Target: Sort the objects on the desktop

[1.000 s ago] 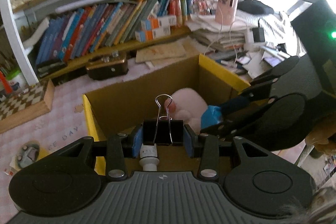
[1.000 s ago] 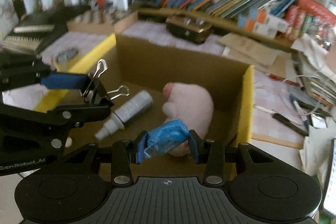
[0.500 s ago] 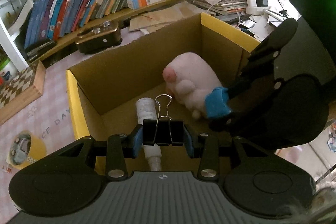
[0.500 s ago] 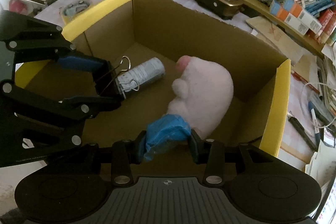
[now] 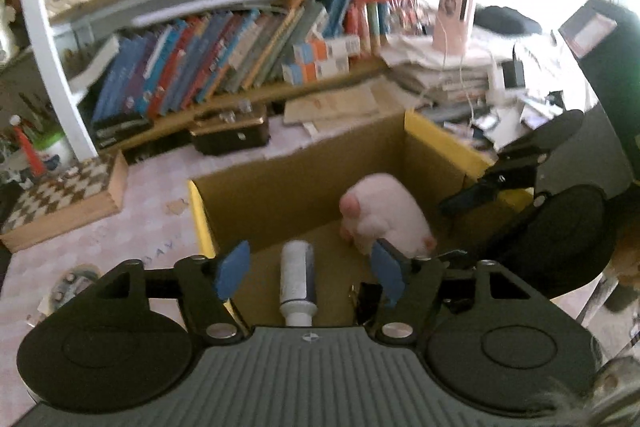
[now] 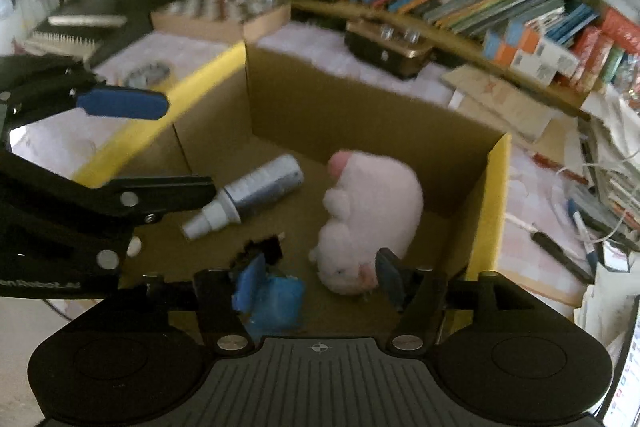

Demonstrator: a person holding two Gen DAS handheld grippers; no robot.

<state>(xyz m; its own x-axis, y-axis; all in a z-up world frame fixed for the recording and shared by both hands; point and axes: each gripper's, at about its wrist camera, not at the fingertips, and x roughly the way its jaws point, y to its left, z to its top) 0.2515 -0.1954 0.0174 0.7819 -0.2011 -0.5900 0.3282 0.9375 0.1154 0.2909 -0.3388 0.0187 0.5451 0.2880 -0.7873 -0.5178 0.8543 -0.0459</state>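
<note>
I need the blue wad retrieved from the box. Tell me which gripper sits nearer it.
Right. The right gripper has its jaws open directly over the blue wad, which lies beside its left pad. The left gripper hangs open over the spray bottle, further left.

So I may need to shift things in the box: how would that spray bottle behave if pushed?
The spray bottle lies on its side on the flat floor of the cardboard box, so a sideways nudge would probably roll it. Its smooth, round body may slip between gripper pads. It looks rigid, unlike the plush toy beside it.
</note>
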